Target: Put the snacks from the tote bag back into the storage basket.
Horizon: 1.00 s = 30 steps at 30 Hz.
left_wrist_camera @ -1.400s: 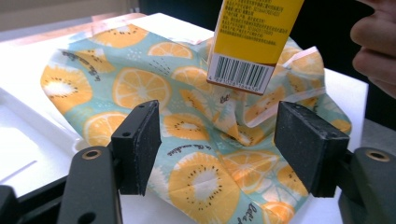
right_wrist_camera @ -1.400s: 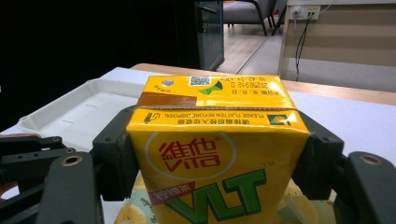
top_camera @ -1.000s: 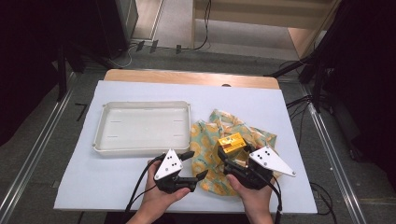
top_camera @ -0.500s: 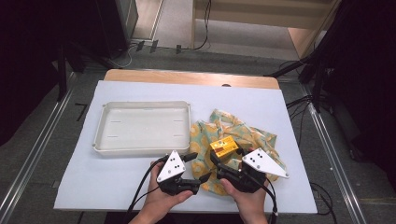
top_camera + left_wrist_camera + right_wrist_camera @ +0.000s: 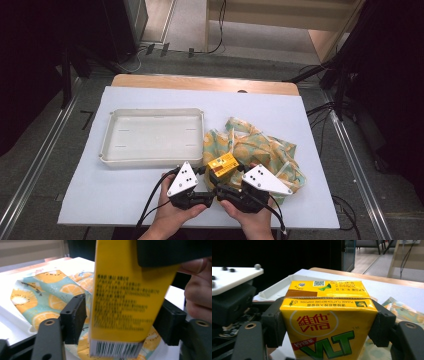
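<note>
Yellow drink carton [image 5: 328, 322] with a red-and-green logo and barcode sits clamped in the right gripper [image 5: 328, 327] near the table's front edge; left gripper [image 5: 120, 322] jaws have just been closing around it, not touching.

White-covered table [image 5: 125, 205]: tray [image 5: 152, 136], fruit-print cloth [image 5: 265, 150].

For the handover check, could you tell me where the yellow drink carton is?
The yellow drink carton is clamped in the right gripper, above the fruit-print cloth.
</note>
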Motion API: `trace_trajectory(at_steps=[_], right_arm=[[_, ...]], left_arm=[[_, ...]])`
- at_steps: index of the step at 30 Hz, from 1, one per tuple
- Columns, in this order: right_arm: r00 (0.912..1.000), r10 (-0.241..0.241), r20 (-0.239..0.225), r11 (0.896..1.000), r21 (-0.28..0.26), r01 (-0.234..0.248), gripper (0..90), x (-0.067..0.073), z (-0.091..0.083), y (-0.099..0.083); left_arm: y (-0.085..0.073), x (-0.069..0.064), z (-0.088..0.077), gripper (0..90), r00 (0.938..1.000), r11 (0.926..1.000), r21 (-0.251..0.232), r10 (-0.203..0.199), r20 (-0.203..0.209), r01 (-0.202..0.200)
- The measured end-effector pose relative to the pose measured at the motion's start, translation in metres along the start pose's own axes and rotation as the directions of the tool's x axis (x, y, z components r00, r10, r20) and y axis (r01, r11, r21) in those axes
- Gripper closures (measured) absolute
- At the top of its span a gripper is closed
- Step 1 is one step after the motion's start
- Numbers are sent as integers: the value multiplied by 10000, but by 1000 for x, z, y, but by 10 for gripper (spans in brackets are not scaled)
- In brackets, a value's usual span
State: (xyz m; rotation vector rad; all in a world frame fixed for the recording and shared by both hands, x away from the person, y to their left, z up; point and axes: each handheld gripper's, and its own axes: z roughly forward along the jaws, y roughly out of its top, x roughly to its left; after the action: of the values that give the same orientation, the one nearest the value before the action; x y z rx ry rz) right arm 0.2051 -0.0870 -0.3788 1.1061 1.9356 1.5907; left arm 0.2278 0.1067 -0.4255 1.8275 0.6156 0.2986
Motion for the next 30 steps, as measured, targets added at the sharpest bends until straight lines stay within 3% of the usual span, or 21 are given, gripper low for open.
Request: trace_trajectory(at_steps=[11, 24, 30], right_arm=[[9992, 133, -369, 9999, 66, -130, 295, 11, 2, -1], [9984, 182, -538, 9997, 171, -173, 294, 12, 5, -3], [9979, 164, -634, 9997, 185, -153, 291, 10, 7, -5]], left_arm=[[0, -2, 0, 334, 9993, 9998, -89, 181, -313, -184], [-1, -6, 1, 479, 9960, 9984, -237, 493, -747, -512], [-4, -4, 2, 494, 9913, 9945, -280, 979, -885, -1007]])
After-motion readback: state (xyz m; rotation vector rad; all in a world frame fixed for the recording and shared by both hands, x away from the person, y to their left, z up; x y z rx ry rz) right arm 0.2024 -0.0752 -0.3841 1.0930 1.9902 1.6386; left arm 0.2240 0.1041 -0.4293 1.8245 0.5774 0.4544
